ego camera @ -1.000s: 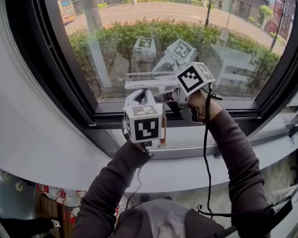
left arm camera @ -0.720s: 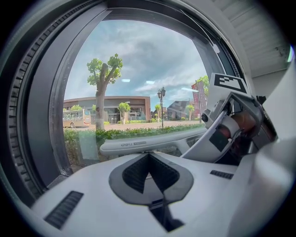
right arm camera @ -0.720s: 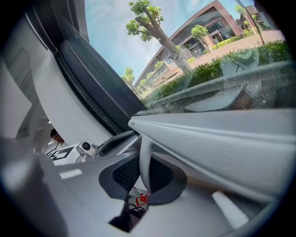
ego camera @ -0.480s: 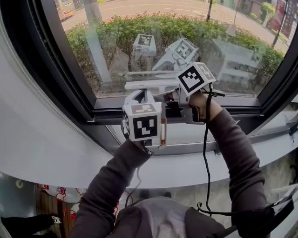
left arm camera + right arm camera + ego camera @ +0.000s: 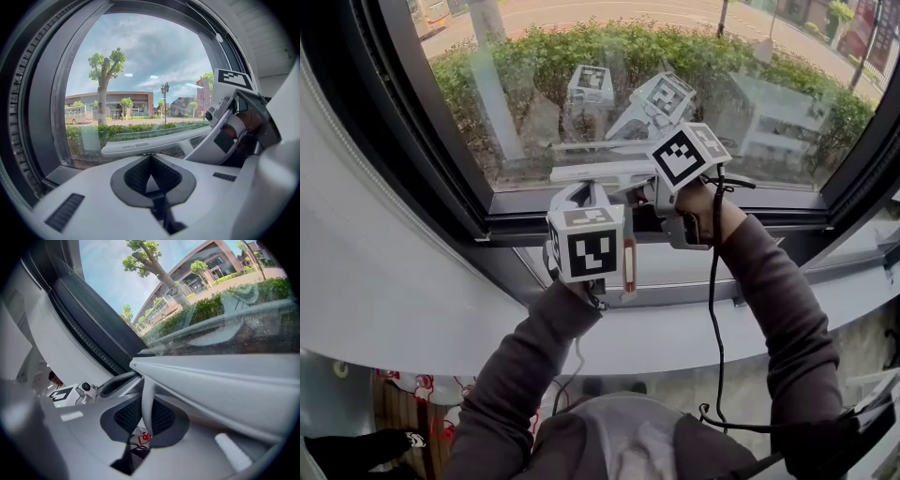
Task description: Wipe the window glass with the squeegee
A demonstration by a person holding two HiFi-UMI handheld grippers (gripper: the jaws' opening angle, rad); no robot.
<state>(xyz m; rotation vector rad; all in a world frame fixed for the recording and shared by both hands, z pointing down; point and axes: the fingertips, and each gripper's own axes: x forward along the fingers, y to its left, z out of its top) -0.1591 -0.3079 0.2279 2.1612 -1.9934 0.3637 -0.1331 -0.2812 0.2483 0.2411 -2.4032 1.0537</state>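
Note:
The white squeegee (image 5: 591, 172) lies crosswise against the window glass (image 5: 534, 94), just above the black bottom frame (image 5: 750, 217). My right gripper (image 5: 639, 194) is shut on its handle; in the right gripper view the thin handle (image 5: 148, 401) stands between the black pads and the wide head (image 5: 220, 380) runs off to the right. My left gripper (image 5: 584, 192) hangs close beside it on the left, below the blade and apart from it, shut with nothing in it. In the left gripper view the jaw tips (image 5: 150, 158) meet under the blade (image 5: 150, 144).
A thick black frame post (image 5: 422, 122) borders the glass on the left. Below the bottom frame runs a white sill (image 5: 694, 272). A black cable (image 5: 713, 309) hangs from the right gripper down along the sleeve. The marker cubes are mirrored in the glass (image 5: 591, 89).
Both grippers and the squeegee have sunk down the glass, so the blade now sits nearer the bottom frame. Neither grip has changed.

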